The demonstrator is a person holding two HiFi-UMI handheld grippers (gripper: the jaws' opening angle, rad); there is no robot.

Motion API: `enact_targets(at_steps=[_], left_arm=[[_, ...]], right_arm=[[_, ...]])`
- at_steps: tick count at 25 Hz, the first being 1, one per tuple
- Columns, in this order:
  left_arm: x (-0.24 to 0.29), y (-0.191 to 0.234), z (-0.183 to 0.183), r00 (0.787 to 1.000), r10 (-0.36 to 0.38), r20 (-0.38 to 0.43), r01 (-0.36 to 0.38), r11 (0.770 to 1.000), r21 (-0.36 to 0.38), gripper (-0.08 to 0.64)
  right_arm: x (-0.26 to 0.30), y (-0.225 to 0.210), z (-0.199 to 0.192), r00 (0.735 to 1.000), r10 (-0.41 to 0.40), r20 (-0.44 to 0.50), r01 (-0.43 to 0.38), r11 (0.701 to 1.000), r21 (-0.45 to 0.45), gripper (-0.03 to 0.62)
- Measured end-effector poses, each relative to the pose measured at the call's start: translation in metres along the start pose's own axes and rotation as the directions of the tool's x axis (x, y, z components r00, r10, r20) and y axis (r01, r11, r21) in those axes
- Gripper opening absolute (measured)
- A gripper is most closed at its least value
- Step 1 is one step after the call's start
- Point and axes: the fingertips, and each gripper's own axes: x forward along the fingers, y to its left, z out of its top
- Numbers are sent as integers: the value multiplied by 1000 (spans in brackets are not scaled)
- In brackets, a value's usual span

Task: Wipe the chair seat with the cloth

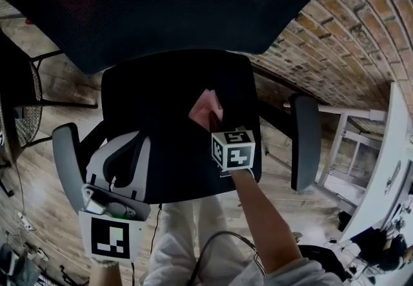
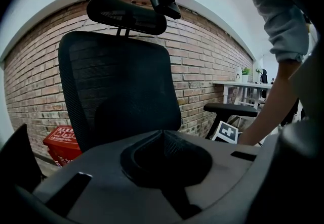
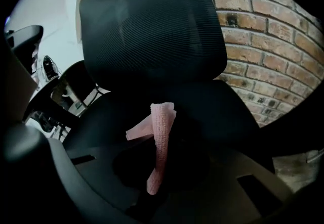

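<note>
the right gripper (image 1: 212,124) pinches the pink cloth (image 1: 206,109) in its jaws over the seat (image 1: 161,94), and the left gripper's (image 1: 131,144) jaws are closed on nothing.

Head view: the jaws of your right gripper (image 1: 215,124) are mostly hidden behind its marker cube (image 1: 233,149); the cloth (image 1: 206,109) shows only at the cube's 11 o'clock. The backrest (image 1: 193,0) is cut off at 12 o'clock. Right gripper view: the cloth's lower end vanishes into shadow, and the seat (image 3: 223,112) is too dark to read.
</note>
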Motion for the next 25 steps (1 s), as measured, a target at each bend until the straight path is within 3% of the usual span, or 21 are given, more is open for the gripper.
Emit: enact_targets(at_steps=[10,17,25], left_arm=[[4,-20,3,1000,-31,-3,31,999,37,18],[7,-23,8,999,-39,3,38,999,35,18],[6,-14,12,1000,-27,3,27,999,28,18]], right_arm=[[-21,17,-37,999,29,-36,-30,999,-32,52],[-26,-26,-17,996,-88,-10,88,995,-50,53],[-31,-92,25,974,-224,20,225,971,-78,53]])
